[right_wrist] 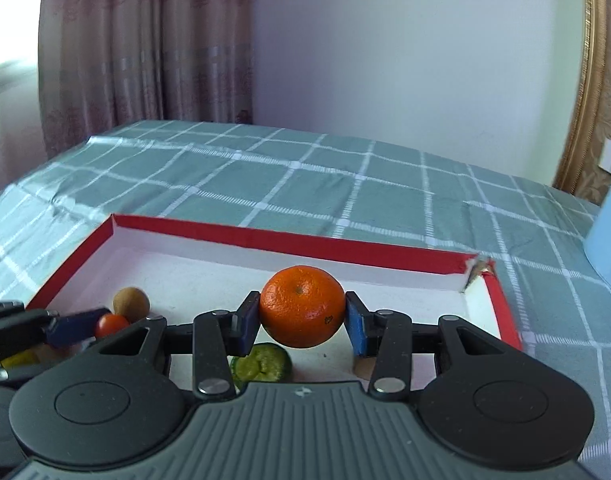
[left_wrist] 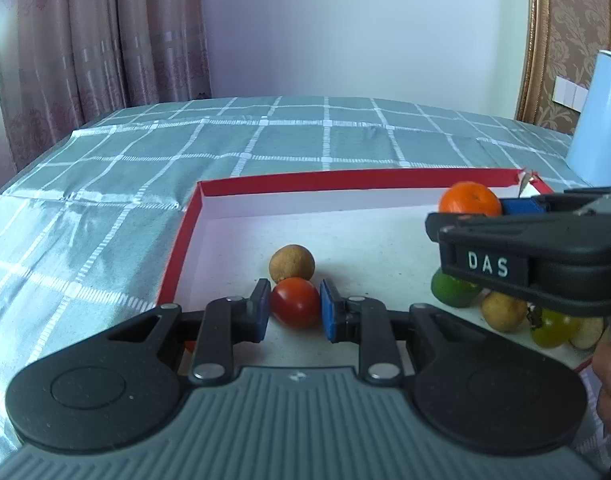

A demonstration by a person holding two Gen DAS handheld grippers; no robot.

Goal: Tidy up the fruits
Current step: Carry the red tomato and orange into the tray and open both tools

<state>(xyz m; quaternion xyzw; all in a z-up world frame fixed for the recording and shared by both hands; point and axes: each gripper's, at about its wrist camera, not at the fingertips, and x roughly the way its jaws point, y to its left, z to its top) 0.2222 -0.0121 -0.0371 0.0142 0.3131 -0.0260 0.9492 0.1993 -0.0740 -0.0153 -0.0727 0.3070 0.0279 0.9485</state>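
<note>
While several fruits are lying loose in the red-edged box (left_wrist: 193,216), the left gripper (left_wrist: 295,308) is clamping a red tomato (left_wrist: 295,302) and the right gripper (right_wrist: 301,320) is clamping an orange (right_wrist: 302,306), so sorting is looking only partly done.

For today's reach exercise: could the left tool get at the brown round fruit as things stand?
Probably not yet: the left tool is shut on the red tomato, which sits directly before the brown fruit.

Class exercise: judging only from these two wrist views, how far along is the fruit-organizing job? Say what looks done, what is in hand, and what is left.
Done: hard to say; one brown round fruit lies apart in the red-rimmed box. In hand: the left gripper is shut on a red tomato, and the right gripper is shut on an orange. Left: a cluster of green lime, yellowish fruit and a green tomato is still bunched together.
</note>
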